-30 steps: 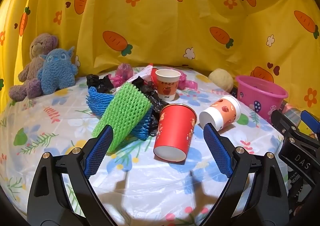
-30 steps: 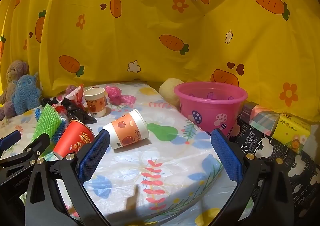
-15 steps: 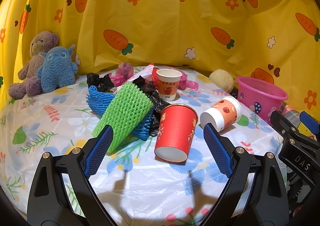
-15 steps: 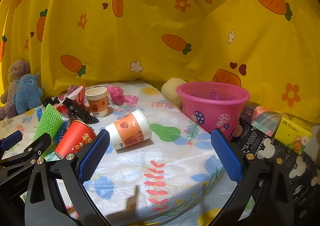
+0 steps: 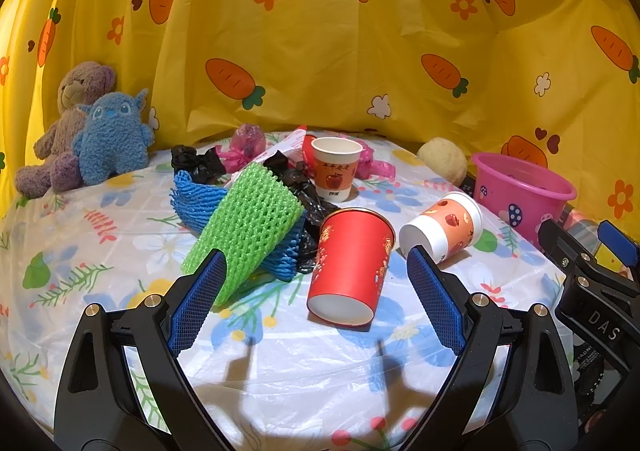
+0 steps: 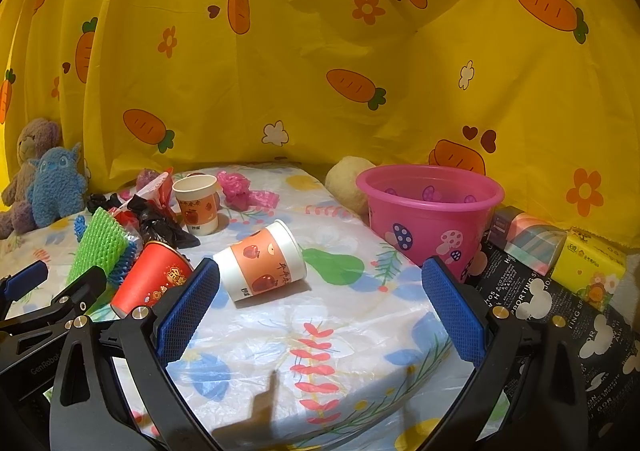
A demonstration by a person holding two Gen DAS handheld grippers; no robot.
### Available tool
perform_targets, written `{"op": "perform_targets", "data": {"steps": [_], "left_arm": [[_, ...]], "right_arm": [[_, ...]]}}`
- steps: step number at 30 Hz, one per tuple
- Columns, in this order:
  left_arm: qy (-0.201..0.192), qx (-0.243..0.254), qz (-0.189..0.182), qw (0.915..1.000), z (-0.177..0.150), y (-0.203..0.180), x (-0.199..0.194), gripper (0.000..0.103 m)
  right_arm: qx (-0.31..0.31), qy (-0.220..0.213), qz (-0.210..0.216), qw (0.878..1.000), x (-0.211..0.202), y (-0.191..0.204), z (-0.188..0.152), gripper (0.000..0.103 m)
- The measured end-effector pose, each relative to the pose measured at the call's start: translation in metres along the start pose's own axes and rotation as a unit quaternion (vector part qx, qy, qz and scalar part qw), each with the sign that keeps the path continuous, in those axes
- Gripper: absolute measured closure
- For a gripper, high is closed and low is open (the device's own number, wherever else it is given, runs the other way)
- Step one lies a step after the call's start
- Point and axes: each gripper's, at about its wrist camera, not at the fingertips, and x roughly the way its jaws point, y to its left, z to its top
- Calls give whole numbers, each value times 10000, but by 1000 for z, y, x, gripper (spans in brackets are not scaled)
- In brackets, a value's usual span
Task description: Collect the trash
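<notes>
A red paper cup point(image 5: 350, 265) lies on its side just beyond my open left gripper point(image 5: 316, 295); it also shows in the right wrist view point(image 6: 150, 281). An orange-and-white cup point(image 5: 442, 225) point(image 6: 262, 261) lies tipped beside it, ahead of my open, empty right gripper point(image 6: 320, 301). A third cup point(image 5: 335, 167) point(image 6: 197, 203) stands upright. Green foam netting point(image 5: 244, 225), blue netting point(image 5: 188, 193), black plastic point(image 5: 308, 203) and pink wrappers point(image 6: 244, 195) lie piled at left. A pink bucket point(image 6: 430, 211) point(image 5: 520, 191) stands at right.
Two plush toys point(image 5: 92, 131) sit at the back left against the yellow carrot curtain point(image 5: 320, 31). A beige ball point(image 6: 348, 181) lies behind the bucket. A black printed box point(image 6: 560, 311) with pastel packets point(image 6: 588, 259) on it lies at right. The table point(image 5: 280, 371) has a floral plastic cover.
Both grippers have drifted slightly; the scene has shifted a little in each view. Nothing was grasped or moved on the table.
</notes>
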Motion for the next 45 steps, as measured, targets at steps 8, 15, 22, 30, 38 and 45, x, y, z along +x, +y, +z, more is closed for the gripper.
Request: {"op": "perform_targets", "data": {"steps": [8,15,22,30,38,45], "left_arm": [[-5,-1,-2,10000,0,0,0,13],[3,-2,2,10000,0,0,0,13],[3,-7,-4,10000,0,0,0,13],[19,-17,4,10000,-1,0,2,13],[23,-26,3,10000,-1,1,2,13],[28,-33,4,10000,-1,0,4,13]], "right_arm": [[3,13,4,10000,1,0,0,5],[6,18,3,10000,2,1,-1,5],[7,30,20,10000,3,0,-2,5],[13,37,30,10000,4,0,-3,5],[11,45,40,10000,5,1,-5,5],[15,47,38,10000,5,1,-5,5]]}}
